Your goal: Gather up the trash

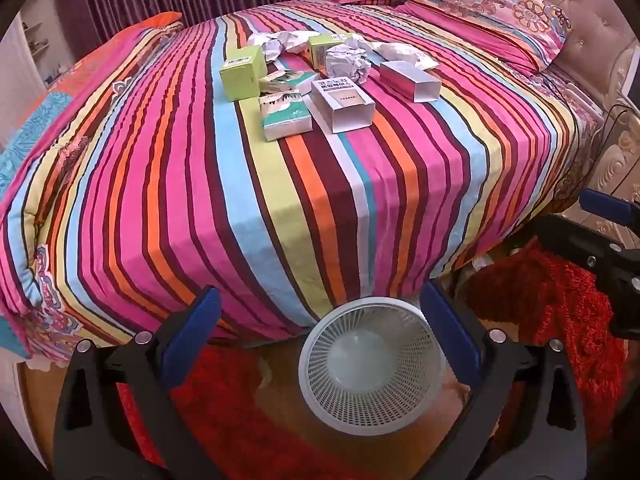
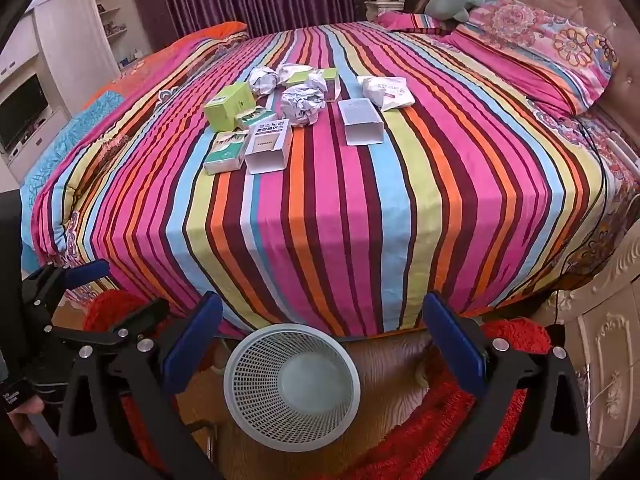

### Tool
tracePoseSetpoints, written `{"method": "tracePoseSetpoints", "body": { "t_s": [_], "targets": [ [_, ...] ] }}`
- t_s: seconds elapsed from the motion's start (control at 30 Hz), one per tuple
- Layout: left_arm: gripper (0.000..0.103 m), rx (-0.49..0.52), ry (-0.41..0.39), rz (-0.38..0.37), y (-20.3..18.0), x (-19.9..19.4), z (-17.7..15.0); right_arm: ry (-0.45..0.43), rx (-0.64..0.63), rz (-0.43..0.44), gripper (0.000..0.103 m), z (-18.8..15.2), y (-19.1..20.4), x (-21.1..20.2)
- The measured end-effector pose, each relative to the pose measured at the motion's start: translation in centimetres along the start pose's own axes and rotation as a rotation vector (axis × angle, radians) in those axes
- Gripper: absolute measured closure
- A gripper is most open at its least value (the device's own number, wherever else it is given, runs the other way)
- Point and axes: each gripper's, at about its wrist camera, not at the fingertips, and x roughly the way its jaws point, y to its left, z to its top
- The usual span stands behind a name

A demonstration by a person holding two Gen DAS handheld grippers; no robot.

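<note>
Trash heaped mid-bed on striped bedspread (image 2: 340, 208), well apart from both tongs. Mesh wastebasket (image 2: 292, 386) on floor at foot of bed, nothing visible inside; seen also from left wrist view (image 1: 374, 364).

Left tongs (image 1: 320, 328): spread wide, nothing between them. Right tongs (image 2: 322, 330): likewise spread wide, nothing held. Both hanging above basket, short of the pile.

Pile contents:
- Crumpled paper balls (image 2: 302, 104), several. Judged very light, springy, will squash under grip; pinch across the middle, any direction works.
- Open white carton (image 2: 360, 122), hollow sleeve, mouth facing near side. Probably thin card, light, walls buckle if squeezed hard; better to pinch one wall at the open end.
- Printed white carton (image 2: 267, 148), also open at near end; same approach.
- Green boxes (image 2: 230, 106), closed, likely stiffer; grip across narrow faces.
- Teal-and-white packs (image 2: 224, 156), touching printed carton; possibly glossy, may slip.
- White pouch (image 2: 388, 90), soft and floppy by look; take at an edge.

Nearest pieces: teal pack and printed carton. All items light enough to shift on soft bedding when nudged.
</note>
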Motion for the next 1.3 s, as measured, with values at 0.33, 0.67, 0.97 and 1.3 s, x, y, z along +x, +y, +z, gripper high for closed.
{"method": "tracePoseSetpoints", "body": {
  "t_s": [0.33,0.67,0.97,1.3],
  "targets": [
    [0.007,0.01,-0.031,0.021,-0.1,-0.2,0.1,0.0,-0.008,-0.001,0.007,-0.1,0.2,-0.1],
    [0.007,-0.016,0.038,-0.03,-0.1,0.4,0.2,0.008,-0.019,-0.003,0.007,0.0,0.4,0.2],
    [0.007,-0.028,0.061,-0.042,0.2,1.4,1.0,0.02,-0.017,-0.003,0.007,0.4,0.1,0.8],
    [0.007,-0.061,-0.001,0.002,2.6,3.8,5.0,-0.023,-0.001,-0.01,0.008,3.4,-1.4,2.5]
  ]
}}
